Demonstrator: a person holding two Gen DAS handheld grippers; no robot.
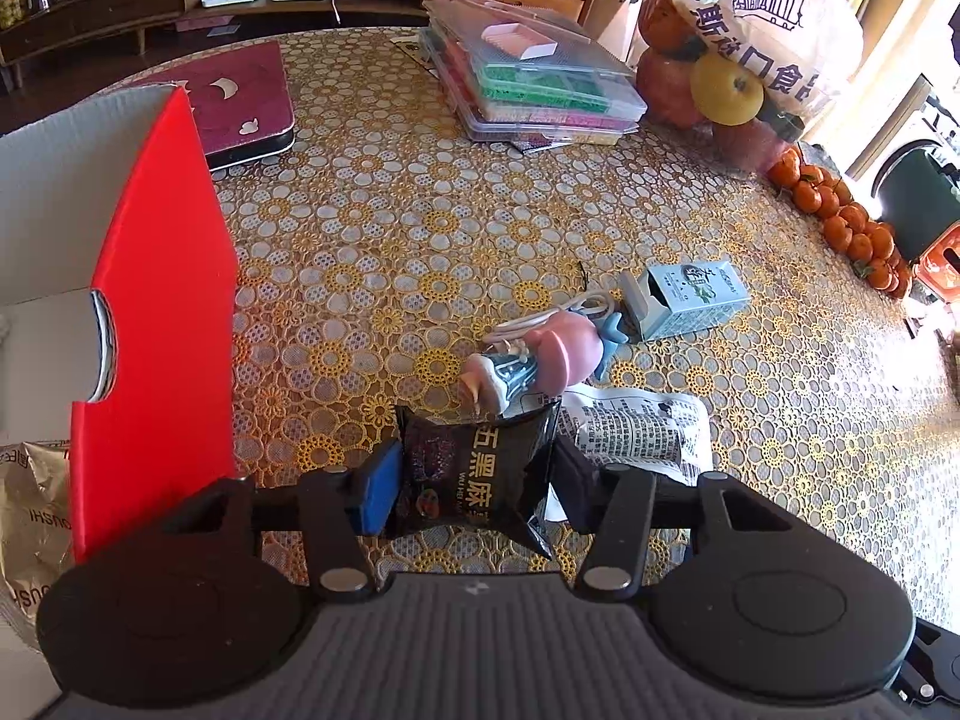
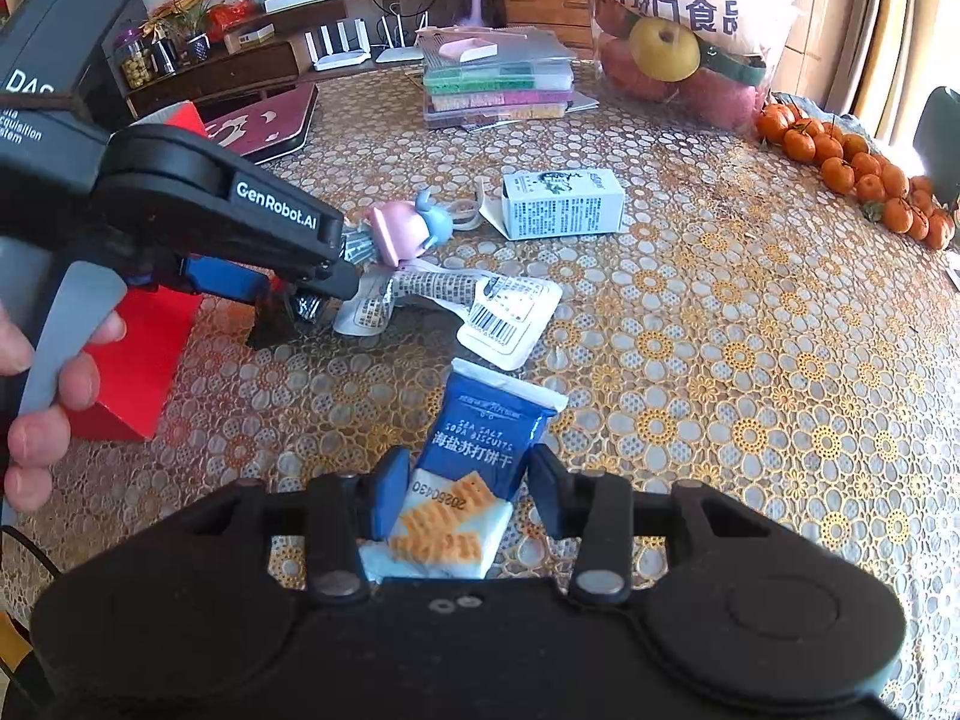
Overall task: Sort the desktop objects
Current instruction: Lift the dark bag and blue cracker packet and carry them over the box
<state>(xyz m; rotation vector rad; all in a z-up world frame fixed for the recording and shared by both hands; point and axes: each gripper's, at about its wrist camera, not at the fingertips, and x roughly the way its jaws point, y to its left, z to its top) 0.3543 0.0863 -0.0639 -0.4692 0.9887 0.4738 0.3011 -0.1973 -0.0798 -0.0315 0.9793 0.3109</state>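
My left camera sits low over the table (image 1: 420, 228), close, facing the far shelf. My right camera looks the same way from further right. Both share the pink toy (image 1: 564, 348) and small carton (image 2: 564, 204).

black snack packet (image 1: 477, 471): glossy, crumpled, pinched between the left claw (image 1: 474, 480) fingers, beside the red box (image 1: 159, 324).
blue biscuit packet (image 2: 474, 462): sea-salt soda biscuits, lengthwise between the right claw (image 2: 462, 495) fingers.
pink-capped figurine (image 2: 402, 234): lying on the counter (image 2: 720, 330).
pale carton (image 2: 561, 204): on its side, flap open.
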